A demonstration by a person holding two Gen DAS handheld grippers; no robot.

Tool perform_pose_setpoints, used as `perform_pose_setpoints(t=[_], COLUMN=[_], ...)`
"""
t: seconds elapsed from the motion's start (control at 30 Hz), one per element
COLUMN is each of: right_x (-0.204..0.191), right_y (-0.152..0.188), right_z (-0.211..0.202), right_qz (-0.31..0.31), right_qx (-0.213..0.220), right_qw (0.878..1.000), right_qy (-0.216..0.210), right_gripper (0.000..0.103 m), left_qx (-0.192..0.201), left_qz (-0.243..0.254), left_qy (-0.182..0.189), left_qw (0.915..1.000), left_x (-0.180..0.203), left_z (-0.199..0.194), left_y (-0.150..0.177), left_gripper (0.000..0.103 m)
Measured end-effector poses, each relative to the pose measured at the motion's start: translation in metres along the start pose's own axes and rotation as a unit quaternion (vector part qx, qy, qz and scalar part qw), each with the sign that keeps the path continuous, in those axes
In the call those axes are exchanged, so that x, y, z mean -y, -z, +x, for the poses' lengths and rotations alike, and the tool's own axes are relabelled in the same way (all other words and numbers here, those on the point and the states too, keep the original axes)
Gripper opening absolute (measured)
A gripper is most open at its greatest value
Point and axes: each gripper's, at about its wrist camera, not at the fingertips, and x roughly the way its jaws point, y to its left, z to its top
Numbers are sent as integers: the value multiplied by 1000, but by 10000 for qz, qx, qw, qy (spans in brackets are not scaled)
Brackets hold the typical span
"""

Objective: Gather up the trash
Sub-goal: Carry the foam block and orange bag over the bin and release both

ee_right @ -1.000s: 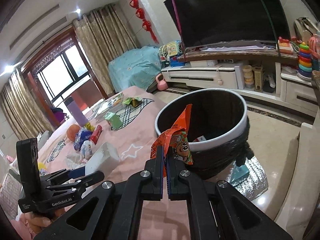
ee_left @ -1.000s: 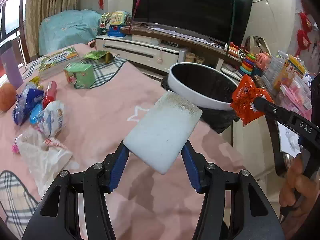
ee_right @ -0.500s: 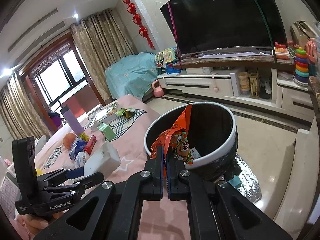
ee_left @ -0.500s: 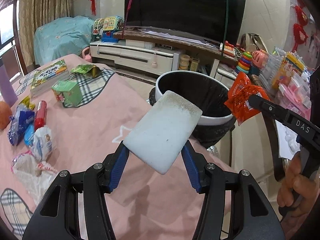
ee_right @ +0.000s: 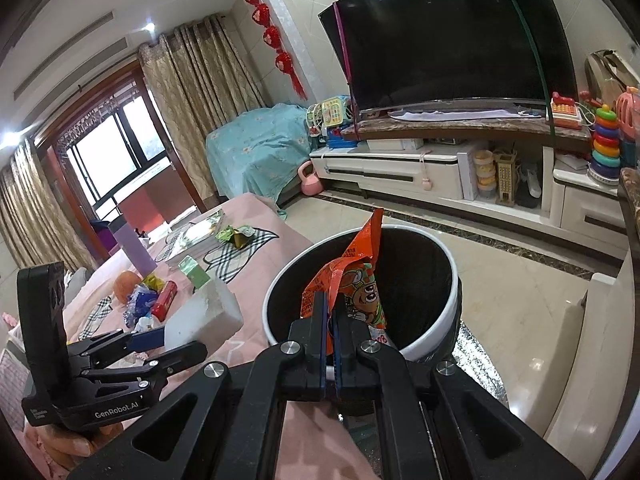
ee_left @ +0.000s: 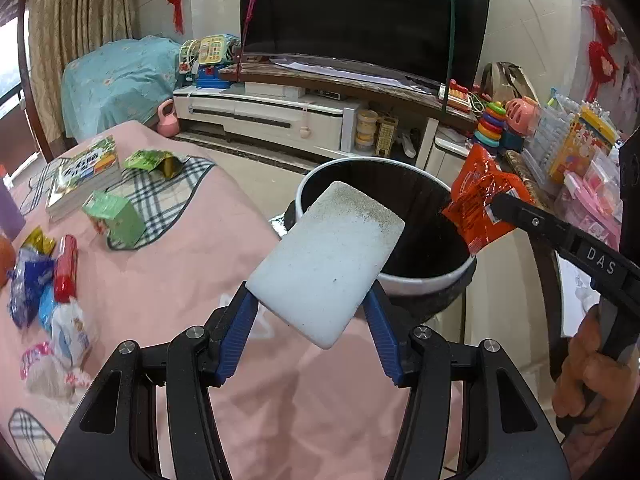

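Note:
My left gripper (ee_left: 310,308) is shut on a white foam block (ee_left: 326,264), held tilted just before the near rim of the round bin (ee_left: 424,280). The same block (ee_right: 204,316) and left gripper (ee_right: 160,344) show at lower left in the right wrist view. My right gripper (ee_right: 330,312) is shut on an orange snack wrapper (ee_right: 352,280), which hangs over the bin's dark opening (ee_right: 412,276). From the left wrist view the wrapper (ee_left: 480,196) sits above the bin's right rim, pinched by the right gripper (ee_left: 496,206). The bin has a white rim and a black liner.
The pink cloth-covered table (ee_left: 180,272) carries a green carton (ee_left: 114,216), a book (ee_left: 82,176), a green packet (ee_left: 154,160), a red tube (ee_left: 66,268) and several wrappers (ee_left: 60,332). A TV stand (ee_right: 420,160) with toys lies beyond. A hand (ee_left: 584,376) holds the right tool.
Both grippers have moved toward the bin with their loads. The bin looks larger and nearer in both views, and the wrapper now hangs over its opening.

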Motion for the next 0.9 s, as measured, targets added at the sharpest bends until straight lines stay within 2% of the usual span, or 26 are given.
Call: perform_pose_setpoints(t=[0.5,0.9], right_x=[24,36], right_y=[-14,-20], right_z=[28,48], right_qz=[-2,-13], right_qx=[-345,-615], right_qw=[9994,9980], right_qy=[91,128], right_gripper=[2,4], left_qx=[-286,-395], left_qz=[220,187], left_qy=[2,-45], left_qw=[9993,9990], left_x=[21,22], left_z=[43,63], left_y=[-32,-38], left_gripper=[56,59])
